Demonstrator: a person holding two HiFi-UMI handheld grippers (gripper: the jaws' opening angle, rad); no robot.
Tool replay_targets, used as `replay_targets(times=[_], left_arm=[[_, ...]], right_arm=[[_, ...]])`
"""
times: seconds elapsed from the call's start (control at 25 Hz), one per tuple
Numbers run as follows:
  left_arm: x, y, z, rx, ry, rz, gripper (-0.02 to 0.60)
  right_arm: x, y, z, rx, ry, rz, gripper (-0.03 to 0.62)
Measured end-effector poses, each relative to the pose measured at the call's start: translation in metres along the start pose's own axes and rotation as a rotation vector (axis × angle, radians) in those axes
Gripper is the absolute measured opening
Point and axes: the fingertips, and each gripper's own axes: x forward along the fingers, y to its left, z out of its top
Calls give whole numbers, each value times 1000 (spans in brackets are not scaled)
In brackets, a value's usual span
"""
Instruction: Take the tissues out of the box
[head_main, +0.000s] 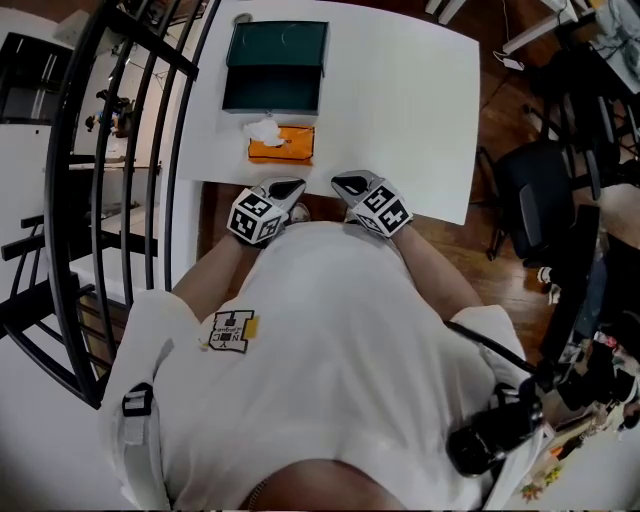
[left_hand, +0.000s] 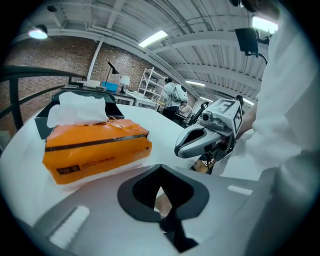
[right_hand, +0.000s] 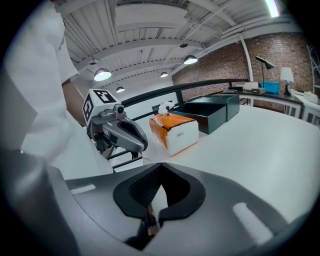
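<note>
Your left tool (left_hand: 160, 194) had its jaws pressed together, gripping nothing. Your right tool (right_hand: 154, 192) was closed too, with only bare surface showing past its tips. You held both low at the near edge of the surface, close to your body and just beside each other, their tips angled down toward the orange tissue box (head_main: 281, 146) without touching it.

The orange tissue box lay flat on the surface a little beyond the tools. A white tissue (head_main: 263, 130) stood crumpled out of its top opening, toward its left end in the head view. Just behind it sat a dark green box (head_main: 275, 62); you could not tell from these views what it held.

The white surface (head_main: 420, 120) carried only these two boxes. A black railing (head_main: 120, 160) curved past on your left, a black chair (head_main: 545, 190) stood on the wooden floor to your right, and a brick wall (left_hand: 60, 65) ran under a high ceiling with strip lights.
</note>
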Motion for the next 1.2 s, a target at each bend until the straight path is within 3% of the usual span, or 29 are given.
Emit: replay_targets(times=[1.2], left_arm=[[-5, 1, 2, 9, -3, -26, 0]], right_arm=[[-1, -9, 12, -30, 7, -44, 0]])
